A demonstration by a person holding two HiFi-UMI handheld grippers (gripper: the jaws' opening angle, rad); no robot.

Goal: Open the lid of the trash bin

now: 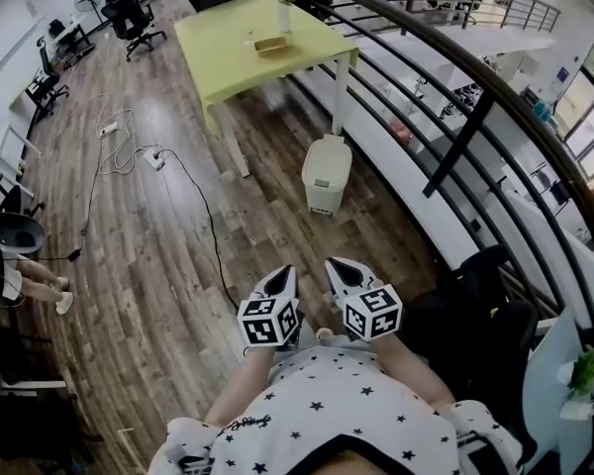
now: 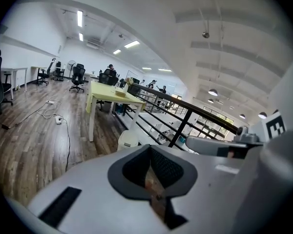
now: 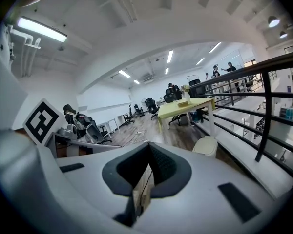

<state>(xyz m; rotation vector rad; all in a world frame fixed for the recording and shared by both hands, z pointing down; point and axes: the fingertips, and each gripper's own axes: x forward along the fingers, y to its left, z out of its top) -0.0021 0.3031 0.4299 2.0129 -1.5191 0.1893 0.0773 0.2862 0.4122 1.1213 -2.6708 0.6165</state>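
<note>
While left gripper (image 1: pixel 286 269) and right gripper (image 1: pixel 333 263) hang closed, trash bin (image 1: pixel 327 172) sits lidded.

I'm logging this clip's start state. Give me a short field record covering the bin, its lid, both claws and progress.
bin: white plastic trash bin, standing on the wood floor beside a leg of the yellow-green table, near the black railing
lid: lid closed
left claw: left claw shut, empty, held near the person's body, well short of the bin
right claw: right claw shut, empty, alongside the left
progress: lid not yet touched
</note>
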